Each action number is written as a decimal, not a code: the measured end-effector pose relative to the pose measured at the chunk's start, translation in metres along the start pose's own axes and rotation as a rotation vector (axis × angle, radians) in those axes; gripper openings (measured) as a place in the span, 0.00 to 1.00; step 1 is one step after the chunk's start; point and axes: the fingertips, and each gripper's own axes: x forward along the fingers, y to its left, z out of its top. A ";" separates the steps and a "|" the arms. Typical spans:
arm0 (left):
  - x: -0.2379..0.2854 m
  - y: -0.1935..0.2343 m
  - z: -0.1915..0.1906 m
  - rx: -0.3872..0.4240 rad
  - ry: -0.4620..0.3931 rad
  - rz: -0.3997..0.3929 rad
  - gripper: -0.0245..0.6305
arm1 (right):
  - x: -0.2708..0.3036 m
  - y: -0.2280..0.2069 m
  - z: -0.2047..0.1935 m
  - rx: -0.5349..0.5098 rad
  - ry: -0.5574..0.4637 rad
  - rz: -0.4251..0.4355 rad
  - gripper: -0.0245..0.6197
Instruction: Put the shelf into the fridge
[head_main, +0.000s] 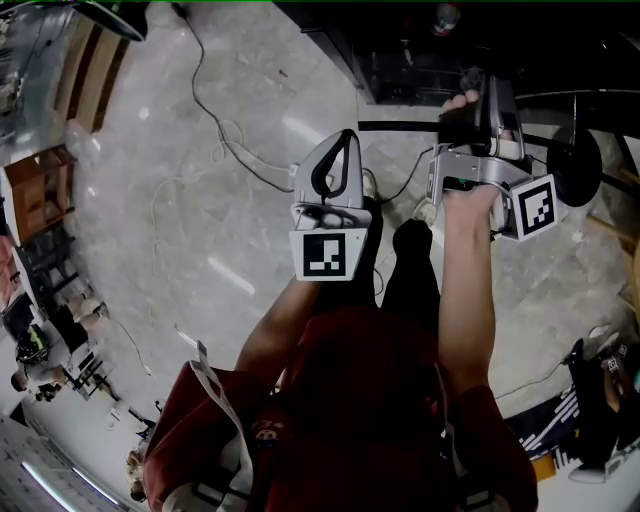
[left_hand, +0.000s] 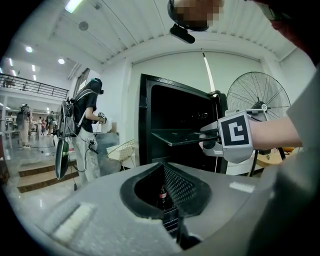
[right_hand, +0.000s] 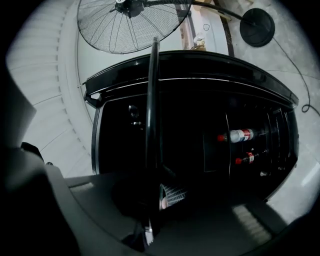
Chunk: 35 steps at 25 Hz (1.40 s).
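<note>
The black fridge (left_hand: 150, 100) stands open ahead of me, its inside dark. My right gripper (left_hand: 209, 136) is shut on the near edge of the flat dark shelf (left_hand: 180, 136) and holds it level at the fridge's mouth. In the right gripper view the shelf (right_hand: 152, 125) runs edge-on as a thin dark bar away from the jaws into the fridge (right_hand: 200, 125). In the head view the right gripper (head_main: 482, 100) reaches toward the dark fridge opening. My left gripper (head_main: 345, 140) hangs back, shut with nothing in it, its pads (left_hand: 180, 187) meeting at the tips.
Red-capped bottles (right_hand: 240, 135) lie on racks inside the fridge. A large pedestal fan (left_hand: 255, 100) stands right of it, its round base (head_main: 575, 165) on the floor. Cables (head_main: 215, 130) trail over the marble floor at left. A person (left_hand: 85, 130) stands farther off to the left.
</note>
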 end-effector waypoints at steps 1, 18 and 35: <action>0.001 -0.001 0.002 -0.002 -0.006 0.000 0.05 | 0.003 0.000 0.000 -0.003 0.002 0.001 0.06; 0.006 -0.007 0.019 -0.010 -0.043 0.006 0.05 | 0.066 0.010 0.001 -0.013 -0.031 0.071 0.06; 0.001 -0.009 0.021 -0.007 -0.033 -0.003 0.05 | 0.125 0.015 0.005 -0.050 -0.053 0.055 0.07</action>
